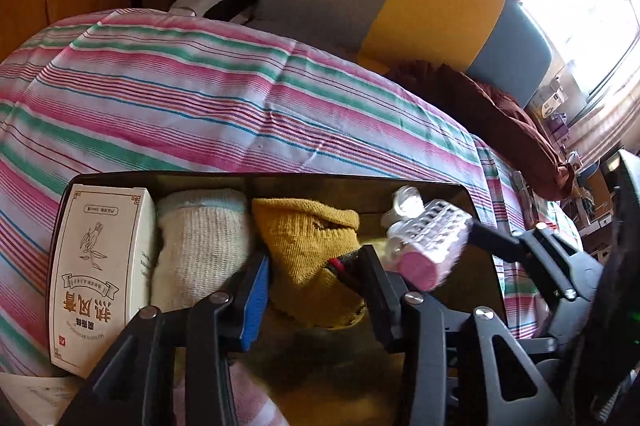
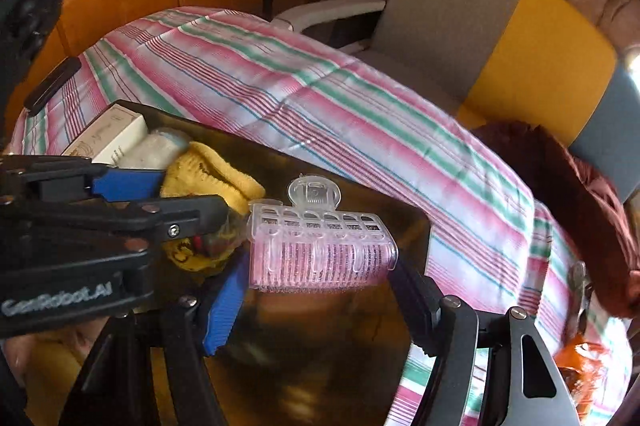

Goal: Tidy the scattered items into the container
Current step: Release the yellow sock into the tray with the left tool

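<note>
A dark glossy tray (image 1: pixel 440 186) lies on the striped bedspread. In it, left to right, are a white box (image 1: pixel 96 266), a white sock (image 1: pixel 200 246) and a yellow sock (image 1: pixel 308 238). My left gripper (image 1: pixel 314 258) is shut on the yellow sock, blue pad on its left and black finger on its right. From the right wrist view the same sock (image 2: pixel 212 178) bulges past the left gripper (image 2: pixel 192 196). My right gripper (image 2: pixel 320 266) is shut on a pink hair roller (image 2: pixel 320 258) with a clear clip, held by its ends over the tray (image 2: pixel 412 226). The roller (image 1: pixel 424 238) appears blurred.
The striped bedspread (image 1: pixel 200 98) spreads around the tray. A grey, yellow and blue chair (image 2: pixel 480 26) stands behind it, with a maroon cloth (image 2: pixel 592 194) at the right. An orange packet (image 2: pixel 580 358) and a small metal item (image 2: pixel 580 278) lie on the bed's right side.
</note>
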The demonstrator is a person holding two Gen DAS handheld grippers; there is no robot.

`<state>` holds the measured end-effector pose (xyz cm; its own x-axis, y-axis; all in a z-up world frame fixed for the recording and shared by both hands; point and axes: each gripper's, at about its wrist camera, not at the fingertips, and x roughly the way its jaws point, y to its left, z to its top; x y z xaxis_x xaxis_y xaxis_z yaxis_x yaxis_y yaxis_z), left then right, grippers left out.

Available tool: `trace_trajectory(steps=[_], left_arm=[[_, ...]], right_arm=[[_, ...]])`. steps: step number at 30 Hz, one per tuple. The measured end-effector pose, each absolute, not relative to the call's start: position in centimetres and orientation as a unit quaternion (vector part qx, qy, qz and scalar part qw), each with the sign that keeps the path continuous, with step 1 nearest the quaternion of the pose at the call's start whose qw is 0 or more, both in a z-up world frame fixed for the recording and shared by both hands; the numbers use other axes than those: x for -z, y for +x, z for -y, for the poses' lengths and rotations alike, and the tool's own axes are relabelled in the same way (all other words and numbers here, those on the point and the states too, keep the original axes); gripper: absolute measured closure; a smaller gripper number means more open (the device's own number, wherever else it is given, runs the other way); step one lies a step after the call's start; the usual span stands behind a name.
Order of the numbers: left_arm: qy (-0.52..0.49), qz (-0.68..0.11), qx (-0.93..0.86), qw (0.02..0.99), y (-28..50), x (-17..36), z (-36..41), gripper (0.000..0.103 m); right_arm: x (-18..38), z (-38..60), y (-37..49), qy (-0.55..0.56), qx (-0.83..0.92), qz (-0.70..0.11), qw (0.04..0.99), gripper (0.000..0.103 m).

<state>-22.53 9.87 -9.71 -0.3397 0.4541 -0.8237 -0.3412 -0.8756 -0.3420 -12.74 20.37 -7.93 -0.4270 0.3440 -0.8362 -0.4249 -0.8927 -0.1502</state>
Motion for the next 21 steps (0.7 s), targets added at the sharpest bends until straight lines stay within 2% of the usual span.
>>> trace_trajectory(steps=[8,13,17,21], left_arm=[[-0.524,0.061,-0.814,0.244,-23.0,9.3,-9.4,0.056],[-0.515,0.034,-0.824,0.235,-22.6,8.7,-9.4,0.057],[-0.505,0.020,-0.831,0.231,-22.3,8.1,-9.4,0.057],[-0.504,0.039,-0.831,0.231,-22.2,7.9,-8.8,0.058]], right_arm=[[8.0,-20.7,-12.7,-0.491,-0.841,-0.033,0.223,0.033],[8.0,-20.2,-12.5,-0.490,-0.840,-0.016,0.232,0.033],[6.9,-19.3,-10.4,-0.486,-0.849,-0.027,0.207,0.033],[6.2,-17.2,-6.9,-0.492,-0.855,-0.069,0.151,0.033]])
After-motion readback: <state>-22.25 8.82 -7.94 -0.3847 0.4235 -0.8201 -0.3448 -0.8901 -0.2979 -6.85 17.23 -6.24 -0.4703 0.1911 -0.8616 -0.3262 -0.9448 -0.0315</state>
